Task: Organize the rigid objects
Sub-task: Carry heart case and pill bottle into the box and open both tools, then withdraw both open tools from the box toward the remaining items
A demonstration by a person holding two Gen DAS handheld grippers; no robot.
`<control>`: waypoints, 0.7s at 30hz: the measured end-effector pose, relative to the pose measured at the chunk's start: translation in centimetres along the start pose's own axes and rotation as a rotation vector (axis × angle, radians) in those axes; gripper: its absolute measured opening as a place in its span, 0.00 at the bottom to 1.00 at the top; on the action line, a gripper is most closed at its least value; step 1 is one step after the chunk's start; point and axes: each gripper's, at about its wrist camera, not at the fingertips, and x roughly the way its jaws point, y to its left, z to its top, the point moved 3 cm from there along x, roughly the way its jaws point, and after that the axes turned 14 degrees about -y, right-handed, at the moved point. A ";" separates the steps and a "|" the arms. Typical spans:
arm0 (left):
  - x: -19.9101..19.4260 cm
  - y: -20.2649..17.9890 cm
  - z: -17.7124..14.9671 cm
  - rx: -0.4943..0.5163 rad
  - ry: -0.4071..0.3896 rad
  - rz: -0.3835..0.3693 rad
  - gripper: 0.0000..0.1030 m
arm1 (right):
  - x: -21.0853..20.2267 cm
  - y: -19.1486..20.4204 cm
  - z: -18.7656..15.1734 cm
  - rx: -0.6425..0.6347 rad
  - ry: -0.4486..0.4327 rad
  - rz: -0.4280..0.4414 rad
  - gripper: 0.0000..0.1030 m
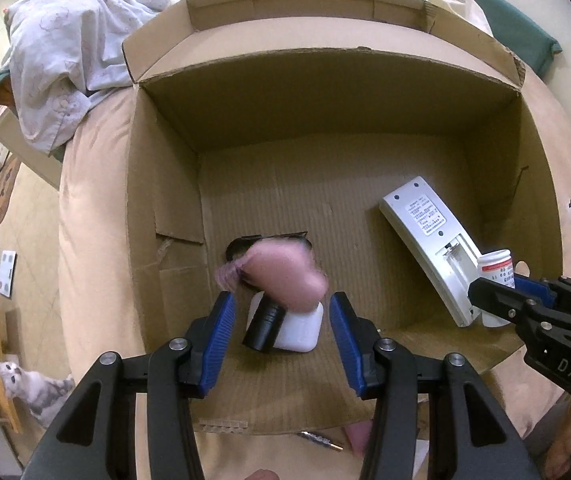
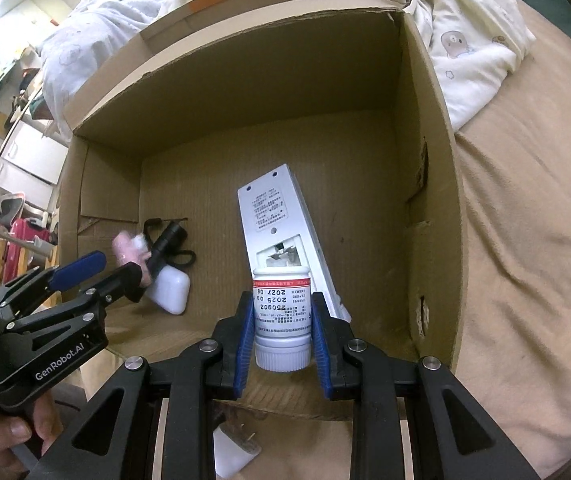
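I have the white pill bottle [image 2: 281, 320] clamped upside down between my right gripper [image 2: 282, 334] pads, over the cardboard box [image 1: 165, 184] floor, beside the white remote [image 2: 281, 236] (back up, battery bay open). My left gripper [image 1: 281, 336] stands apart; a blurred pink thing [image 1: 285, 276] lies beyond its tips, untouched.

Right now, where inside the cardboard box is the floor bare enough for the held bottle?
Bare: box floor along the far wall, left of the white remote. Crowded: near-left, with the flashlight, white case and blurred pink item. The right gripper grips the pill bottle.
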 end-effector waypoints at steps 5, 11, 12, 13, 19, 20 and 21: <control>-0.2 -0.5 -0.3 0.010 0.005 0.002 0.55 | 0.0 -0.1 0.3 0.021 -0.002 0.017 0.29; -0.7 -0.6 -0.1 0.011 -0.014 -0.003 0.80 | -1.5 -0.2 1.5 0.062 -0.087 0.066 0.75; -0.7 -0.7 -0.1 0.012 -0.020 -0.001 0.82 | -1.7 -0.3 1.6 0.067 -0.096 0.072 0.75; -0.9 -0.6 -0.1 0.009 -0.027 -0.002 0.83 | -1.8 -0.4 1.7 0.074 -0.102 0.073 0.76; -1.2 -0.4 0.3 -0.025 -0.041 -0.014 0.87 | -2.0 -0.6 2.0 0.093 -0.122 0.057 0.87; -1.2 -0.3 0.3 -0.029 -0.046 -0.015 0.87 | -2.0 -0.6 2.1 0.089 -0.127 0.054 0.96; -1.2 -0.2 0.4 -0.032 -0.047 -0.015 0.88 | -2.1 -0.5 2.1 0.085 -0.134 0.052 1.00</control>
